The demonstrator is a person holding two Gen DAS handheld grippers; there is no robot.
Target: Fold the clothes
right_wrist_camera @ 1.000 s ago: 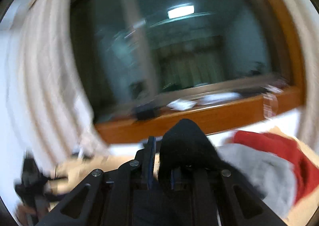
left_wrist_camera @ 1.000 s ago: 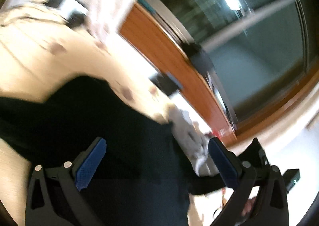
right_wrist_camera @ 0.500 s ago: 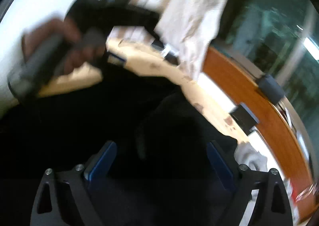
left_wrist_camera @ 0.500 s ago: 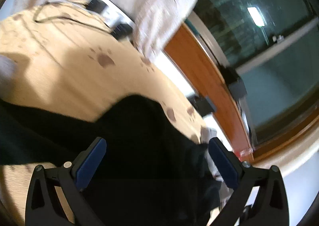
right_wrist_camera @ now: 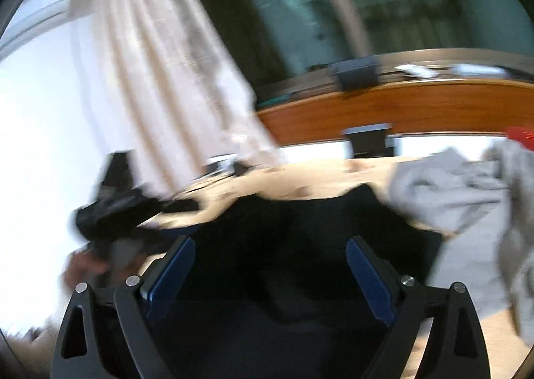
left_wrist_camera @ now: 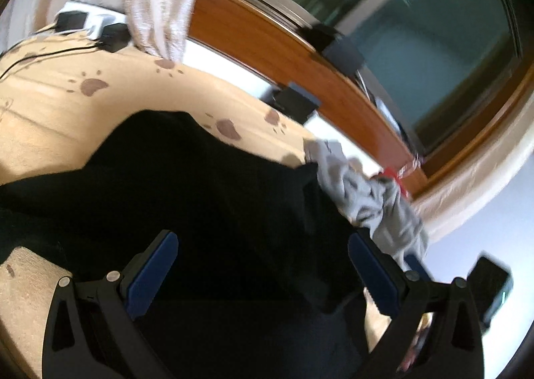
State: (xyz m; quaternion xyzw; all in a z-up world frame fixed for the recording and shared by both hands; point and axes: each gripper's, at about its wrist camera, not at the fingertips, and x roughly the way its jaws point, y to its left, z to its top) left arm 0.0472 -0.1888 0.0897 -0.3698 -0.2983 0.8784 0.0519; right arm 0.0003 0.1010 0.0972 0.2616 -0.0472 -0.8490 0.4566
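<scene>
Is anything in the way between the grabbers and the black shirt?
Nothing visible is. The black garment lies spread right ahead of both open hand-held grippers, left and right. The grey garment sits off beside it.

Two low, close fisheye views look past open tongs across a black garment (left_wrist_camera: 207,198) toward the window (right_wrist_camera: 383,11); both share it

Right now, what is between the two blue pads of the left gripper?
In the left wrist view, the black garment fills the gap of the open left gripper, spread on the paw-print cloth.
</scene>
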